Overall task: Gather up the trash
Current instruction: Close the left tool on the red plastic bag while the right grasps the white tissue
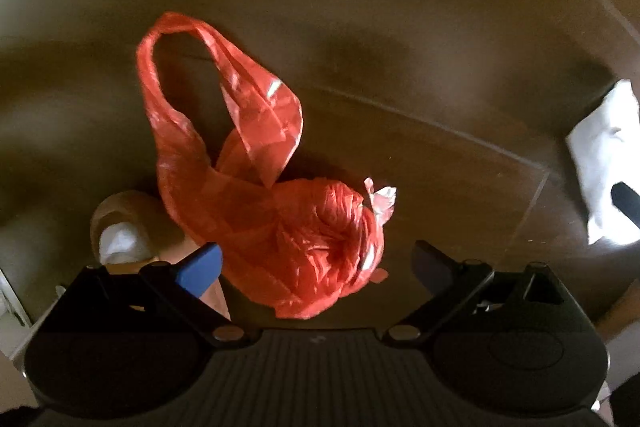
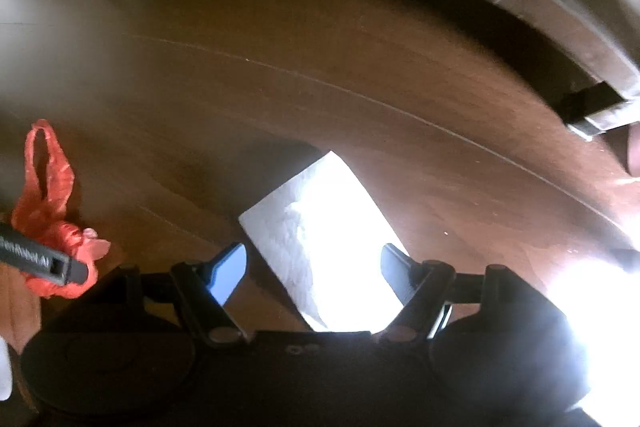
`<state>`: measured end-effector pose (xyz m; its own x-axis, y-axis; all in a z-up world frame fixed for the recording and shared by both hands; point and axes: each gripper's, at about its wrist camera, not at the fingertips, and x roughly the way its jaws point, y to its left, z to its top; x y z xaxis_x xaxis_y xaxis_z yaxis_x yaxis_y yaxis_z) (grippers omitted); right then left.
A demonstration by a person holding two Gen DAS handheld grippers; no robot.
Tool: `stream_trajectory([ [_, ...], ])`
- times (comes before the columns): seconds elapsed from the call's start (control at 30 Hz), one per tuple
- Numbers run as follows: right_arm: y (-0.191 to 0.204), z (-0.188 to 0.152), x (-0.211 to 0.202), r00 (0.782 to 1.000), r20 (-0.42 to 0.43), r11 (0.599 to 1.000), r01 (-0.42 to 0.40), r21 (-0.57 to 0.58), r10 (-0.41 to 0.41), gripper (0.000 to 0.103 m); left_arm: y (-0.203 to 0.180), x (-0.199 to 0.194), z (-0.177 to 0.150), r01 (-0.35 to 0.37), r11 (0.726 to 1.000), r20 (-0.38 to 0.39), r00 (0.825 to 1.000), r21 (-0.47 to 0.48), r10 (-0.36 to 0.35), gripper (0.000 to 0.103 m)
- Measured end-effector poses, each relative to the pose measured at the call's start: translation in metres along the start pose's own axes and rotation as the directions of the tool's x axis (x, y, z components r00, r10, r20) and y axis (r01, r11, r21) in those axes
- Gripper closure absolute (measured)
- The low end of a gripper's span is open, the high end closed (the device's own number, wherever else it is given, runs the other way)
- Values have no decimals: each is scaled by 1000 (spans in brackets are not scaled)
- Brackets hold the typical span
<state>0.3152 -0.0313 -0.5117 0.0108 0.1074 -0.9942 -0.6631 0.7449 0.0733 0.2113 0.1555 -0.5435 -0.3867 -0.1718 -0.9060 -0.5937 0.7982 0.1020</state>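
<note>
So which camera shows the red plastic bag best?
The left wrist view: the red plastic bag lies whole in mid-frame, handles and bunched body clear, on the wooden floor. The right wrist view shows it small at the left edge, partly hidden by the left tongs.

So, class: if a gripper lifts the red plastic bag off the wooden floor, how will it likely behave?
The red plastic bag is thin, crinkled film, so it will probably sag rather than hold shape. Its loose handle loop would likely dangle. It looks light, perhaps slippery between the open left gripper pads.
</note>
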Motion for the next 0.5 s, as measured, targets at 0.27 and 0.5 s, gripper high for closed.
stream_trajectory([
  [0.27, -1, 4, 33, 999, -14, 999, 36, -23, -36, 30, -5, 29, 1, -34, 999, -66, 997, 35, 36, 3],
  [0.5, 9, 4, 39, 997, 11, 995, 77, -62, -76, 31, -6, 38, 2, -29, 998, -79, 996, 54, 33, 22],
])
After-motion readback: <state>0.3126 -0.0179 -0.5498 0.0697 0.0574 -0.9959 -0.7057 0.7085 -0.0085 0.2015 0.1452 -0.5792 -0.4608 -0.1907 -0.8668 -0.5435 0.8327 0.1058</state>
